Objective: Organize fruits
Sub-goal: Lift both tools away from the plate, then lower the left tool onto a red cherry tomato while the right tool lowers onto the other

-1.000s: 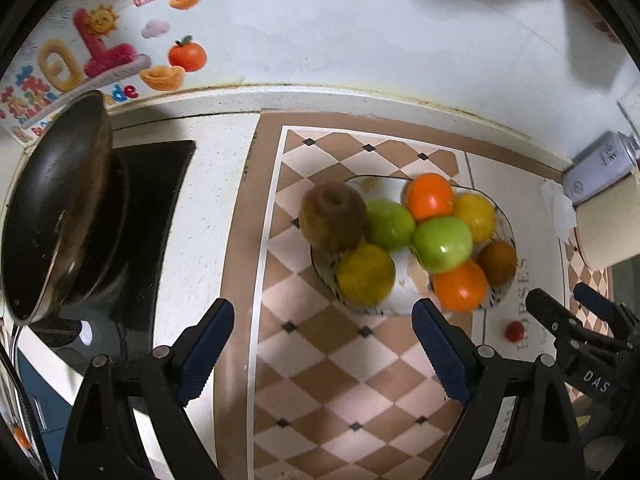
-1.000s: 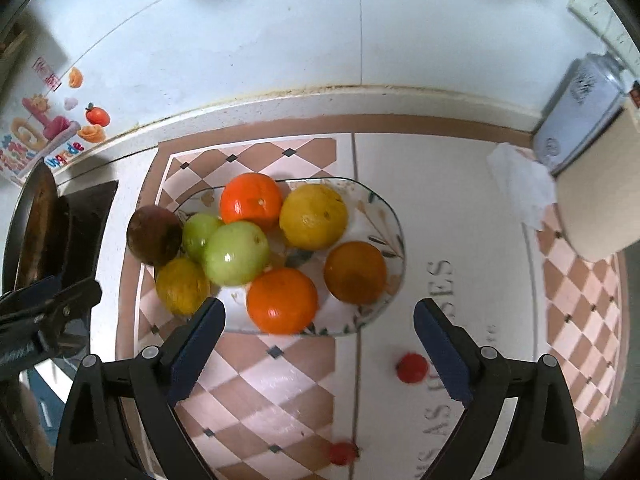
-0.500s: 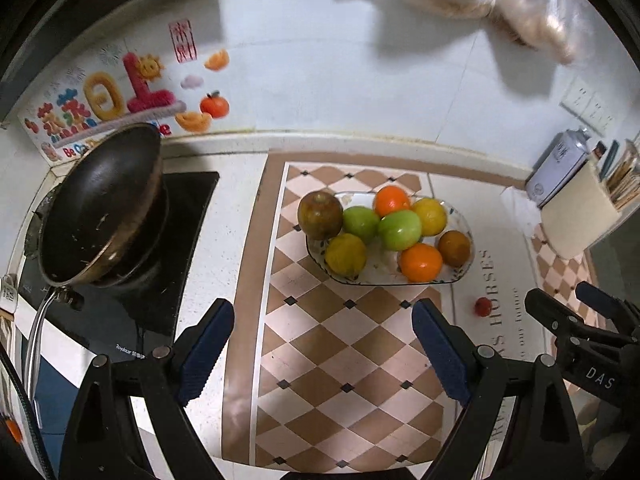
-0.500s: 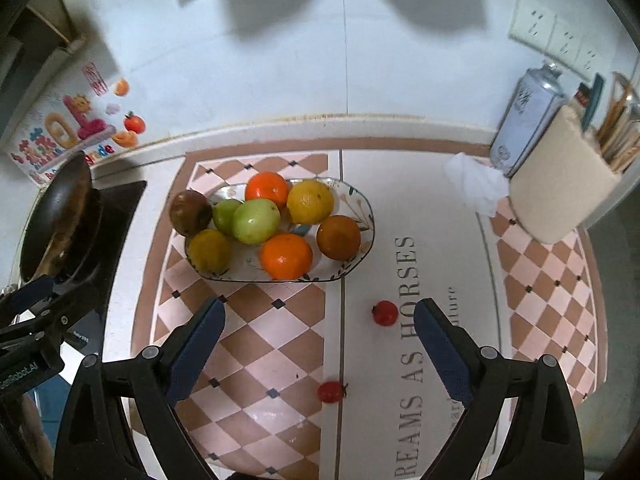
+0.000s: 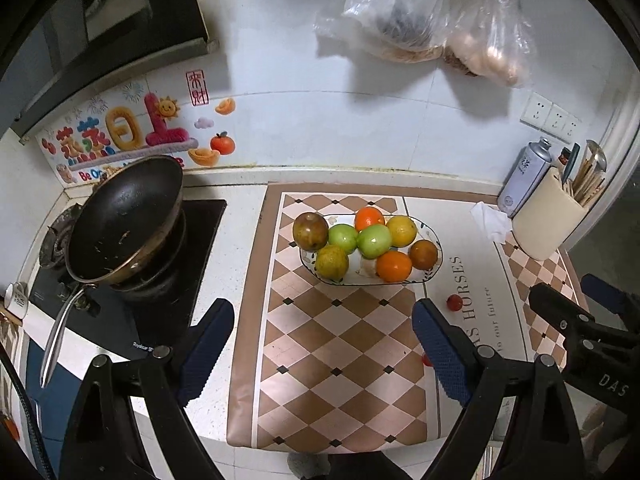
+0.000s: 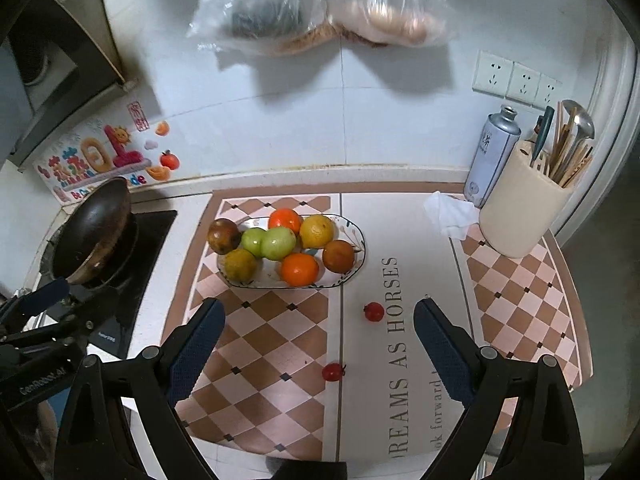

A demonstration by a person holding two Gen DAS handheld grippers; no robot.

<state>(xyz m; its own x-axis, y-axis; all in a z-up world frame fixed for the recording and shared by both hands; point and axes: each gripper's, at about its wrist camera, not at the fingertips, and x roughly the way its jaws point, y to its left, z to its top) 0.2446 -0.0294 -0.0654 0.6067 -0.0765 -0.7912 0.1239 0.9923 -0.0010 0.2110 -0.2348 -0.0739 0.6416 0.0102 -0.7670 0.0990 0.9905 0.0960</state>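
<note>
An oval patterned plate (image 5: pixel 431 276) (image 6: pixel 352 274) on the checkered mat holds several fruits: oranges, two green apples (image 6: pixel 276 243), yellow ones and brown ones. Two small red tomatoes lie loose on the mat in front of the plate, one nearer it (image 6: pixel 373 311) (image 5: pixel 454 302) and one closer to me (image 6: pixel 333 371). My left gripper (image 5: pixel 323 340) hangs open above the mat, well short of the plate, nothing between its fingers. My right gripper (image 6: pixel 320 340) is open too and empty, with both tomatoes showing between its fingers far below.
A dark wok (image 5: pixel 124 216) sits on the black stove at the left. At the right stand a spray can (image 6: pixel 492 156), a cream utensil holder (image 6: pixel 524 208) and a crumpled tissue (image 6: pixel 450 212). Plastic bags (image 6: pixel 320 4) hang on the wall above.
Both grippers have pulled up and back from the plate, so the fruit looks smaller and more of the counter, wall and hanging bags shows. Both stayed open and empty.
</note>
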